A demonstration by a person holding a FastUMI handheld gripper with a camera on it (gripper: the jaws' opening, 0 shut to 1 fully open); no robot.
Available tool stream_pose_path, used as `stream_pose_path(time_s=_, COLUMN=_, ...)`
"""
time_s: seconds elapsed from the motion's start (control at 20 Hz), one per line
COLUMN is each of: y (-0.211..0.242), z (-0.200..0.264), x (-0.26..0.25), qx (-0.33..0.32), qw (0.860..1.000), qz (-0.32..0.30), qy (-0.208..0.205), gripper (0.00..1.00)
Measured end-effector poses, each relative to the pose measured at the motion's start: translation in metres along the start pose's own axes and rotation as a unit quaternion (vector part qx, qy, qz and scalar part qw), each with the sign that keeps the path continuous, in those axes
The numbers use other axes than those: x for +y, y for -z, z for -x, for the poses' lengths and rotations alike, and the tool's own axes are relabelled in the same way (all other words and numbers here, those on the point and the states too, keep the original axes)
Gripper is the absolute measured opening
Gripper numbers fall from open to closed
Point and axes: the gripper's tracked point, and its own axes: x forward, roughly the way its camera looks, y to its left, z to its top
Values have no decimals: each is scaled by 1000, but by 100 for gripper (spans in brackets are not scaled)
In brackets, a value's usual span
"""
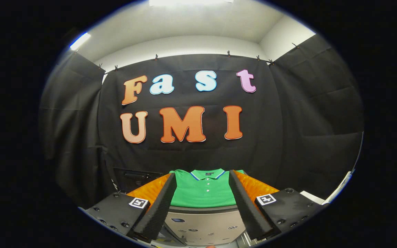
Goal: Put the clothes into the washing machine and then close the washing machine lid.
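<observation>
A green polo shirt (203, 193) with a striped collar lies folded flat on an orange surface (253, 187), just beyond my fingertips. My gripper (202, 176) is open, its two fingers spread wide with the shirt showing in the gap between them, and nothing is held. Below the shirt, between the fingers and nearer to me, is the grey top panel of the washing machine (205, 224) with small printed icons. I cannot tell from here whether its lid is open.
Black cloth walls close the booth at the back and on both sides. A dark box-like object (136, 179) sits low behind the orange surface on the left. A white edge (336, 193) shows at the far right.
</observation>
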Motion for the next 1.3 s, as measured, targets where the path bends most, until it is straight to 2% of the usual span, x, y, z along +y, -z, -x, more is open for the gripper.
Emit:
stream_pose_path(time_s=0.4, y=-4, z=-29, x=14, qx=1, qw=999, qz=31, qy=41, gripper=98)
stream_pose_path(time_s=0.65, y=6, z=-55, x=10, qx=26, qw=997, qz=42, qy=55, gripper=98)
stream_pose_path(time_s=0.9, y=24, z=-114, x=2, qx=55, qw=997, qz=40, qy=46, gripper=97)
stream_pose_path(time_s=1.1, y=64, z=-175, x=-9, qx=112, qw=993, qz=38, qy=28, gripper=98)
stream_pose_path(time_s=1.3, y=100, z=-230, x=-23, qx=174, qw=984, qz=29, qy=28, gripper=98)
